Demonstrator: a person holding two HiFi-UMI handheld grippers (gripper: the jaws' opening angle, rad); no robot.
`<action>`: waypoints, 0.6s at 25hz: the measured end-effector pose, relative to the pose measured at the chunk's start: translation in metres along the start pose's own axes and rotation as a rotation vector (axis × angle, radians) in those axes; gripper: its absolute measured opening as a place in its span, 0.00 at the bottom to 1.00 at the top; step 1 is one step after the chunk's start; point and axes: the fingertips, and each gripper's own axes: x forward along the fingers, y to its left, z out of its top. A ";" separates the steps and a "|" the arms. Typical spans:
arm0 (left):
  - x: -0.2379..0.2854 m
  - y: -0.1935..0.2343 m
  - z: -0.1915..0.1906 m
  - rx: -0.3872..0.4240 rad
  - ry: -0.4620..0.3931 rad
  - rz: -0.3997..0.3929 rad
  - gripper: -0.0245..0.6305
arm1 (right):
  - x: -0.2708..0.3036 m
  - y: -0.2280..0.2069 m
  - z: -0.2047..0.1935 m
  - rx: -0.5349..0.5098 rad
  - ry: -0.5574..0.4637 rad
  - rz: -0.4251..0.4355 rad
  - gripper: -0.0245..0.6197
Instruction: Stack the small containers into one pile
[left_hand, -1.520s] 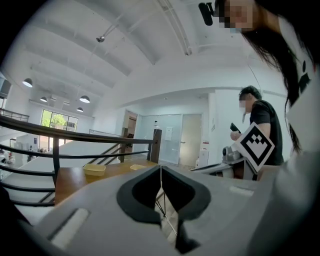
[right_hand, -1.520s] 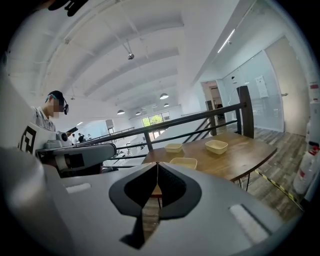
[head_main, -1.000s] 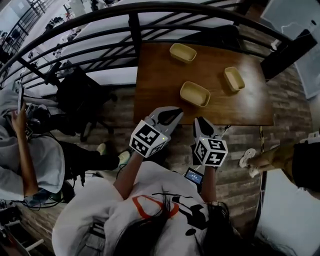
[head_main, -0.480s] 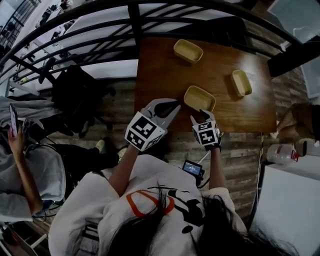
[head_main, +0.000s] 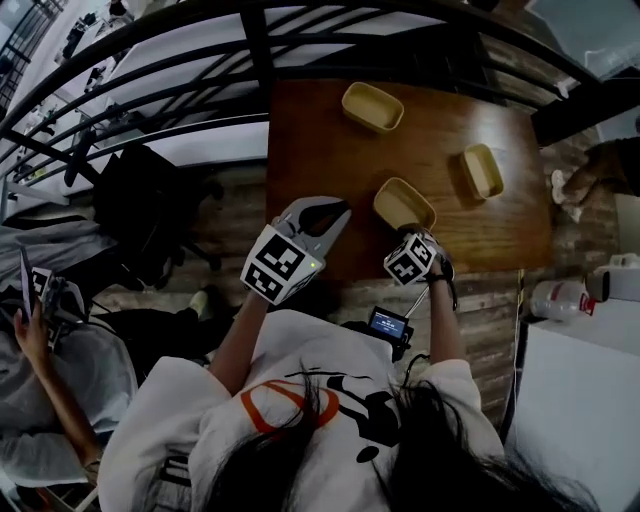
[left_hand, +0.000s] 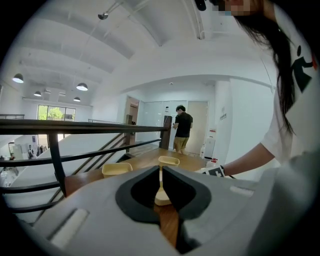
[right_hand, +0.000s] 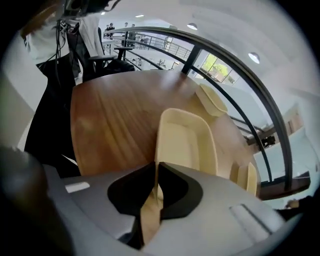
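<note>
Three shallow yellow containers lie apart on the wooden table (head_main: 320, 140): a far one (head_main: 372, 106), a right one (head_main: 482, 170) and a near one (head_main: 404, 204). My right gripper (head_main: 412, 233) is at the near container's front corner. In the right gripper view, its jaws (right_hand: 156, 167) are shut to a thin slit right at that container's (right_hand: 187, 145) rim. Nothing is visibly clamped. My left gripper (head_main: 335, 212) hovers shut over the table's front edge, left of the near container. Its view (left_hand: 161, 170) shows two containers (left_hand: 117, 169) (left_hand: 168, 160) beyond.
A black railing (head_main: 150, 60) curves round the table's far and left sides. A dark office chair (head_main: 150, 200) stands to the left. A seated person (head_main: 40, 340) is at far left. White bottles (head_main: 565, 298) stand on the floor to the right, and another person (left_hand: 182, 129) stands beyond the table.
My right gripper has moved forward from below the table's edge to the near container's front corner. The left gripper has stayed near the table's front edge.
</note>
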 end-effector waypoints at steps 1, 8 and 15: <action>0.001 0.002 -0.003 -0.004 0.003 -0.002 0.05 | -0.001 0.000 0.002 0.020 -0.014 0.000 0.11; 0.011 0.021 0.010 -0.072 0.007 -0.069 0.05 | -0.049 -0.034 0.033 0.206 -0.080 -0.029 0.11; 0.043 0.002 0.015 -0.080 0.007 -0.097 0.05 | -0.078 -0.081 0.012 0.302 -0.104 -0.087 0.11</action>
